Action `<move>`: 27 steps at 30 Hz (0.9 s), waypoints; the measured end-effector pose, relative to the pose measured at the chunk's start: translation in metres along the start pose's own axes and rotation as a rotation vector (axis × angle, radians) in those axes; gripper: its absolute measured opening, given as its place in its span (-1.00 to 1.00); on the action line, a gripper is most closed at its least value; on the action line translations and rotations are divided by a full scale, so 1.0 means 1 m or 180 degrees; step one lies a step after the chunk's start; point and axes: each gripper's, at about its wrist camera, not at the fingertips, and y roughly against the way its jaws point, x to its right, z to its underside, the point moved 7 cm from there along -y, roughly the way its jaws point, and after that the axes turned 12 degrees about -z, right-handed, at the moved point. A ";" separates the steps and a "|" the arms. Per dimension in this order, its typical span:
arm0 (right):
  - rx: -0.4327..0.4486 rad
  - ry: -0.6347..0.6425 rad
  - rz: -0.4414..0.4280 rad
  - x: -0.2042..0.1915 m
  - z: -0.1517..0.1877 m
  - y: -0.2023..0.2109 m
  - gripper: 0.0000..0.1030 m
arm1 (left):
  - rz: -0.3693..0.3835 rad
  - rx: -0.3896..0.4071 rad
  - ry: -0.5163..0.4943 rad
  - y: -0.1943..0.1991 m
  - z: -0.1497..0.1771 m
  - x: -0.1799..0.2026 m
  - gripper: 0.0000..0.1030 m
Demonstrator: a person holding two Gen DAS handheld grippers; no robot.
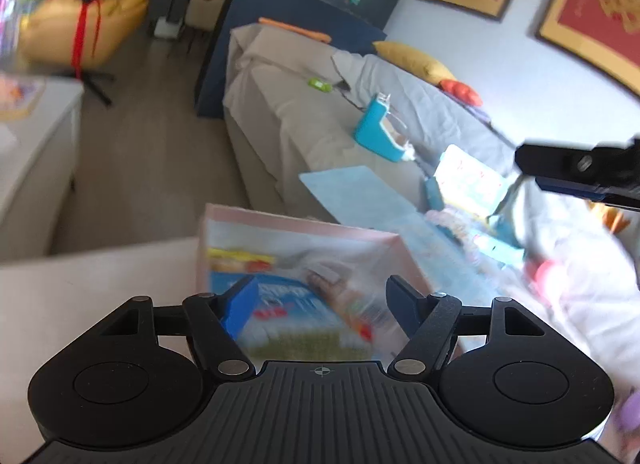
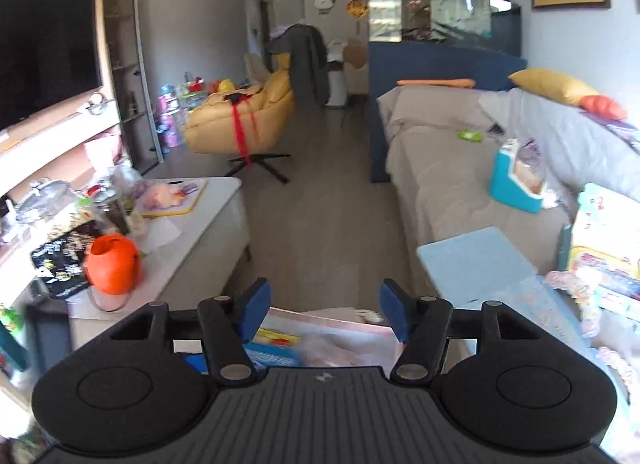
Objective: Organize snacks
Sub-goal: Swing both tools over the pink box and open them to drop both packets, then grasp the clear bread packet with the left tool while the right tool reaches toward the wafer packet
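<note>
In the left wrist view a pink-rimmed carton (image 1: 304, 230) stands close below, with blurred snack packs inside. A blue and white snack box (image 1: 280, 310) lies in it, between the fingers of my left gripper (image 1: 316, 292). The left pad is at the box's edge, the right pad stands apart from it, and the gripper is open. My right gripper (image 2: 325, 292) is open above the same carton (image 2: 344, 328), with nothing between its fingers. Part of the right gripper (image 1: 580, 170) also shows at the right edge of the left wrist view.
A sofa under grey cloth (image 2: 440, 168) runs along the right, with a teal box (image 2: 516, 180), a light blue mat (image 2: 476, 260) and stacked colourful packs (image 2: 604, 256). On the left a white low table (image 2: 200, 232) bears an orange pumpkin bucket (image 2: 114, 264) and clutter. A yellow armchair (image 2: 244, 116) stands beyond.
</note>
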 end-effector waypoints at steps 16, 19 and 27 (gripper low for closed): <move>-0.0623 -0.0065 -0.0811 -0.068 0.142 -0.012 0.31 | -0.1108 -0.0272 0.0146 0.129 0.115 -0.177 0.37; -0.0838 0.0020 -0.1097 -0.119 0.164 -0.029 0.31 | -0.1062 -0.0249 0.0135 0.138 0.123 -0.176 0.29; -0.1285 0.0174 -0.1382 -0.221 0.201 -0.071 0.31 | -0.1289 -0.0211 0.0215 0.166 0.131 -0.202 0.27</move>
